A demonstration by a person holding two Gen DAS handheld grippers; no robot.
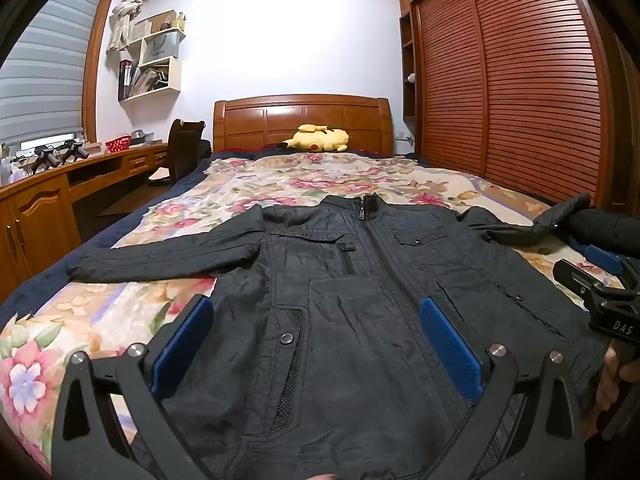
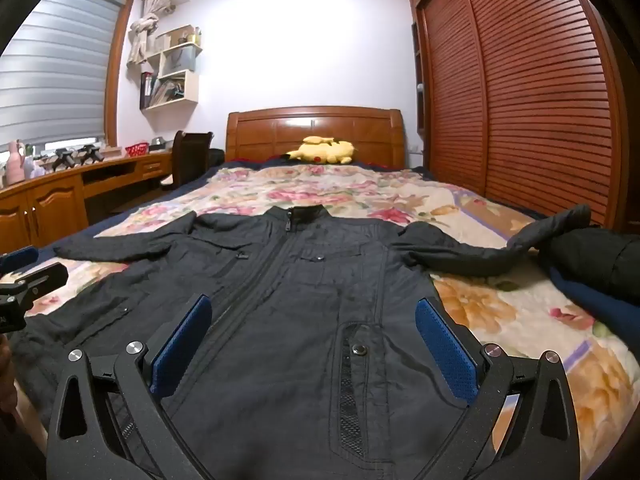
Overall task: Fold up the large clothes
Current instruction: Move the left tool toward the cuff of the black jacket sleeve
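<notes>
A black zip jacket [image 1: 360,280] lies flat, front up, on the floral bedspread [image 1: 280,184], collar toward the headboard, sleeves spread to both sides. My left gripper [image 1: 316,312] is open and empty above the jacket's lower left half. The jacket also shows in the right wrist view [image 2: 304,280]. My right gripper [image 2: 312,312] is open and empty above the jacket's lower right half. The right gripper shows at the right edge of the left wrist view [image 1: 600,276]. The jacket's right sleeve [image 2: 500,248] runs toward a dark pile.
A yellow plush toy [image 1: 320,138] lies by the wooden headboard [image 1: 300,120]. A dark clothes pile [image 2: 592,264] sits at the bed's right edge. A wooden desk [image 1: 60,188] and chair [image 1: 184,148] stand left. Slatted wardrobe doors [image 1: 512,80] line the right.
</notes>
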